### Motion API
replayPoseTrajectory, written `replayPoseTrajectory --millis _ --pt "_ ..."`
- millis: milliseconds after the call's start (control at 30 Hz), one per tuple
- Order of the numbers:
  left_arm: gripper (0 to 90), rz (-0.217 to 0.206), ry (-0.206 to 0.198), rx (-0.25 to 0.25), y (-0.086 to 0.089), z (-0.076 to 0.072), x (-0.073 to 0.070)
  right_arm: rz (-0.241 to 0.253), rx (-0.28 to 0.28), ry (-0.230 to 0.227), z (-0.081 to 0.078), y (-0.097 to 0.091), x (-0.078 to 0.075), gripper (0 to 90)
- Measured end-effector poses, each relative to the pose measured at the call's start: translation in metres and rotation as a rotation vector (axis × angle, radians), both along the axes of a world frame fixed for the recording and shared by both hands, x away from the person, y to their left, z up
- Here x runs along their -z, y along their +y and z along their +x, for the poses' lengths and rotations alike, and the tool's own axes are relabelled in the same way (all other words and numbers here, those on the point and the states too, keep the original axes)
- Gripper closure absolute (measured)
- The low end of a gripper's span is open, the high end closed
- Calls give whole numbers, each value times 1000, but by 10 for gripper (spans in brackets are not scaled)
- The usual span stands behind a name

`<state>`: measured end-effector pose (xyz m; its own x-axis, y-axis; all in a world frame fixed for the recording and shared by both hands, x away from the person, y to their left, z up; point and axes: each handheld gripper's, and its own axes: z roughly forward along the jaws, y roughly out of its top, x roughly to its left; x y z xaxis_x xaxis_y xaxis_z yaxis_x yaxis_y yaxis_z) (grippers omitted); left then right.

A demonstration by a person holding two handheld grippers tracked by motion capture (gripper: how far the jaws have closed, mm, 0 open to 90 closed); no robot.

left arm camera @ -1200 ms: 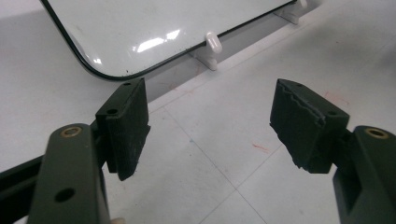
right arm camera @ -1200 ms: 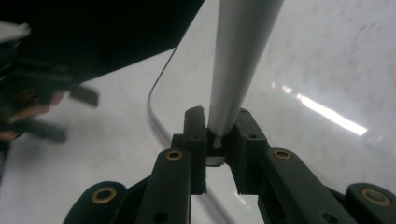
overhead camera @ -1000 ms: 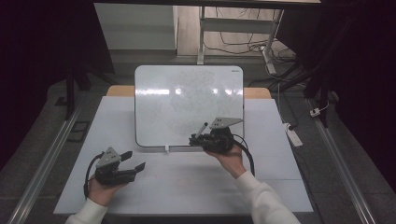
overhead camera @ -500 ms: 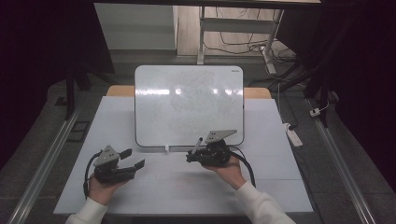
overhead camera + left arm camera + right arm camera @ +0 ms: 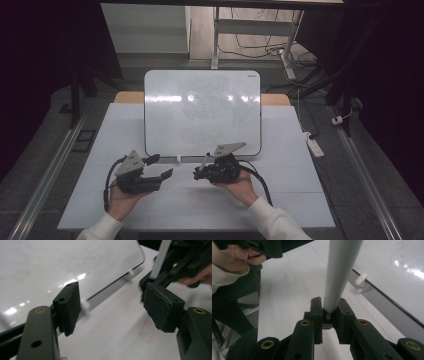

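Observation:
A whiteboard (image 5: 202,112) lies on the white table (image 5: 300,200), its surface wiped with faint smears. My right gripper (image 5: 197,174) hovers just in front of the board's near edge, shut on a grey marker (image 5: 205,162) that sticks up and away from the jaws. In the right gripper view the marker (image 5: 339,270) rises from between the closed pads of the gripper (image 5: 328,312), with the board (image 5: 392,270) at the right. My left gripper (image 5: 161,167) stands open and empty to its left. In the left gripper view it (image 5: 112,305) faces the board (image 5: 50,265) and the marker (image 5: 160,260).
A small white clip (image 5: 178,159) sits at the board's near edge, between the two grippers. A white power strip (image 5: 315,145) lies on the floor off the table's right side. Desk legs and cables stand behind the table.
My right gripper has come down and left off the board's lower right part to the table in front of it, still holding the marker. The left gripper has shifted right and up a little.

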<state>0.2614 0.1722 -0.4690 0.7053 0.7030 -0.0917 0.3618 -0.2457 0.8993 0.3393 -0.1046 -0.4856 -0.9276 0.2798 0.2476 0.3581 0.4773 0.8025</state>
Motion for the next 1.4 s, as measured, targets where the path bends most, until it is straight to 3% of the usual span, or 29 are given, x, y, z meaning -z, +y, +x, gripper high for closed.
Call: replayPoseTrajectory --millis 300,467,833,1000,1400 --pt "324 -2 -13 104 -46 17 -11 5 -5 15 0 3 2 771" --pt "350 4 -13 129 -63 24 -12 2 -5 24 0 3 3 771" --pt "618 8 -4 188 -72 32 -9 5 -6 31 -1 4 4 771" --pt "789 14 -7 204 -73 31 -9 3 -8 35 -1 4 4 771" --pt "812 29 0 207 -72 30 -9 3 -9 47 -1 4 6 770"
